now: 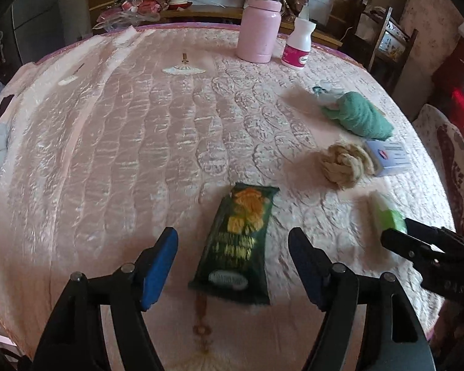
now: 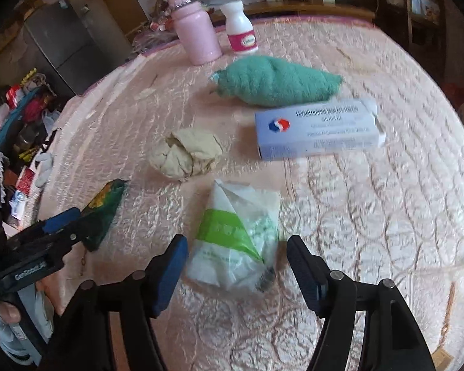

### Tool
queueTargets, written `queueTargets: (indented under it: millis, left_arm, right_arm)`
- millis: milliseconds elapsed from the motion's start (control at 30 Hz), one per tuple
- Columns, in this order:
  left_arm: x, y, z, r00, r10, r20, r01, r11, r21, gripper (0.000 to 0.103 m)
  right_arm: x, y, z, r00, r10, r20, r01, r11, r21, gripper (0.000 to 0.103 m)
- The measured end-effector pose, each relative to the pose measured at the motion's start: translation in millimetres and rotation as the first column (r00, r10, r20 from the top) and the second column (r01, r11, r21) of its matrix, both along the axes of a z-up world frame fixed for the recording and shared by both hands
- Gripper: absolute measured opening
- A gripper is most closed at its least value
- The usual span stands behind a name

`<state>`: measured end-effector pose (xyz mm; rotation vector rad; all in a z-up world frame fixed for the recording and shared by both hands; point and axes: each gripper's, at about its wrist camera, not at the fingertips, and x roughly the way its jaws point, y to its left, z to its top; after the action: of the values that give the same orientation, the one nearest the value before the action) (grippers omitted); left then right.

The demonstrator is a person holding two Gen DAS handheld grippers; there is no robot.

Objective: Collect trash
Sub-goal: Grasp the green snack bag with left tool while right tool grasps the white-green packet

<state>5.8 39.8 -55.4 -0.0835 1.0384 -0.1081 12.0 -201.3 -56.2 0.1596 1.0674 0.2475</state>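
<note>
A pink quilted bedspread point(image 1: 139, 154) covers the bed and carries everything else. Toward its far edge a pink flask point(image 1: 259, 21) stands upright, with a smaller white bottle with a pink label point(image 1: 297, 44) just beside it on the right. Nearer, on the right side of the bed, a rolled green towel point(image 2: 278, 82) lies on its side, and a pale blue medicine box point(image 2: 317, 130) lies flat just in front of it. To the left of the box sits a crumpled beige paper ball point(image 2: 187, 153), apart from the box and from the towel. In the left wrist view a dark green snack packet point(image 1: 238, 247) lies flat on the bedspread, its length running away from the camera, and the left gripper point(image 1: 232, 266) hangs over its near half with its blue-padded fingers point(image 1: 157, 266) spread wide on either side, neither pad touching the packet. To the right of the packet lies a white and green plastic wrapper point(image 2: 238, 238), somewhat crumpled. The right gripper point(image 2: 236, 269) is over the wrapper's near end, its jaws likewise spread apart with the wrapper between them and a gap on both sides. Each gripper shows at the edge of the other's view, the two close together. Both views are a little blurred, so the print on the packet and the box cannot be read.
</note>
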Motion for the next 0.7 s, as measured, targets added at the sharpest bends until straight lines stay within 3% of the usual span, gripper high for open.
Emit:
queueTargets:
  millis: [233, 300, 367, 400, 433, 567, 700]
  left_arm:
    - [7.9, -0.3, -9.3, 1.0, 0.013, -0.005, -0.013, 1.0, 0.012, 0.071]
    - [5.3, -1.6, -8.2, 1.0, 0.013, -0.003, -0.013, 1.0, 0.017, 0.061]
    - [2.3, -5.1, -6.9, 1.0, 0.01, 0.003, -0.011, 0.999, 0.046, 0.037]
    - [0.6, -6.8, -6.1, 1.0, 0.007, 0.004, -0.007, 0.999, 0.051, 0.034]
    - [-1.5, -8.3, -4.8, 1.0, 0.003, 0.004, -0.003, 0.999, 0.047, 0.032]
    - [-7.7, -17.1, 3.4, 1.0, -0.021, 0.01, 0.021, 1.0, 0.012, 0.026]
    - [-18.8, -36.5, 20.2, 0.997, -0.061, 0.055, 0.061, 0.998, 0.003, 0.026]
  right_arm:
    - [5.4, 9.7, -2.0, 0.999, -0.006, 0.04, 0.01, 0.996, -0.091, 0.071]
    - [3.7, 10.7, -2.3, 0.999, 0.0, 0.047, 0.005, 0.994, -0.106, 0.071]
    - [0.4, 11.1, -1.8, 0.998, 0.012, 0.055, -0.006, 0.994, -0.113, 0.071]
    - [-1.9, 10.7, -1.5, 0.998, 0.024, 0.063, -0.017, 0.993, -0.114, 0.068]
    - [-3.8, 10.6, -0.9, 0.997, 0.031, 0.067, -0.024, 0.993, -0.113, 0.053]
    - [-12.4, 1.4, 3.8, 0.996, 0.049, 0.071, -0.045, 0.997, -0.062, 0.045]
    - [-27.0, -9.8, 17.4, 0.992, 0.054, 0.113, -0.048, 0.997, -0.057, 0.044]
